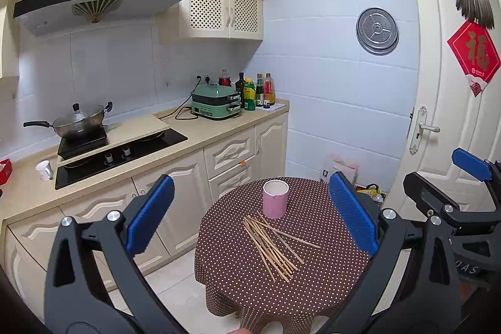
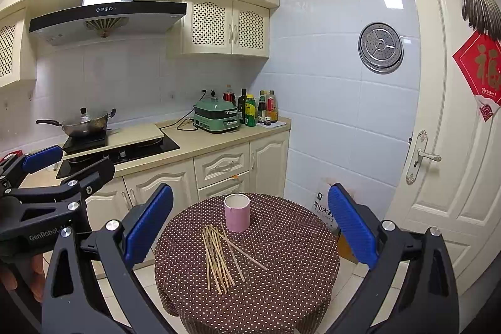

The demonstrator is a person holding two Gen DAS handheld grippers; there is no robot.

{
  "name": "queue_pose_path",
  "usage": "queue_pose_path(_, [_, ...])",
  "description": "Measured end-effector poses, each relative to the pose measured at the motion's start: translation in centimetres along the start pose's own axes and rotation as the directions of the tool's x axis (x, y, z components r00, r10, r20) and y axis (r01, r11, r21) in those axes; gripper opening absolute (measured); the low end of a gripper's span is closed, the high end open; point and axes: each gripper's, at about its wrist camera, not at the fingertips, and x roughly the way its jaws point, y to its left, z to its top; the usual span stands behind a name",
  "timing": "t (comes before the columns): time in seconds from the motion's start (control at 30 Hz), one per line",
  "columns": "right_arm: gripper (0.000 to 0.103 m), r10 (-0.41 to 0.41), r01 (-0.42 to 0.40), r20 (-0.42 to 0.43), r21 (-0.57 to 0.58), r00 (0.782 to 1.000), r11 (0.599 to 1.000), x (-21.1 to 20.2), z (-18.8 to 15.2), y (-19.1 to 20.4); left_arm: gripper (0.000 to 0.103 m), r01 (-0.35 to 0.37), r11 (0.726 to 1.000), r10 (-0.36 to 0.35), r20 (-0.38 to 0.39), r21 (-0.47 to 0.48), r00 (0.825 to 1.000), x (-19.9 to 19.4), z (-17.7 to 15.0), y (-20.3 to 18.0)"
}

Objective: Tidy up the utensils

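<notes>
Above the table [image 1: 313,287], both grippers, left [image 1: 250,215] and right [image 2: 250,224], hover level, jaws released

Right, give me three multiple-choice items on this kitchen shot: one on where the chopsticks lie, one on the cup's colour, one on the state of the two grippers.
1. Where do the chopsticks lie?
A. Inside the cup
B. Loose on the dotted tablecloth, in front of the cup
C. On the counter by the stove

2. What colour is the outside of the cup?
A. Pink
B. Green
C. Black

3. How do the left gripper and the right gripper stand?
A. Both shut on chopsticks
B. One open, one shut
C. Both open and holding nothing

Answers:
1 B: the sticks are scattered flat on the cloth, none in the cup.
2 A: its wall is pink, its inside white.
3 C: each pair of blue pads is spread wide, with nothing between them.
</notes>
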Motion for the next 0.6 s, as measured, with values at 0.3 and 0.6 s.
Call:
queue_pose_path(0.3, [0.095, 0.001, -0.001, 0.002, -0.003, 1.000, 1.000, 0.10, 0.05, 0.16, 0.097, 0.000, 1.000, 0.000, 0.000, -0.003, 1.000, 0.17, 0.09, 0.12])
queue_pose_path(0.6, [0.095, 0.004, -0.004, 0.000, -0.002, 1.000, 1.000, 0.27, 0.06, 0.32, 0.097, -0.001, 1.000, 0.001, 0.002, -0.005, 1.000, 0.39, 0.27, 0.72])
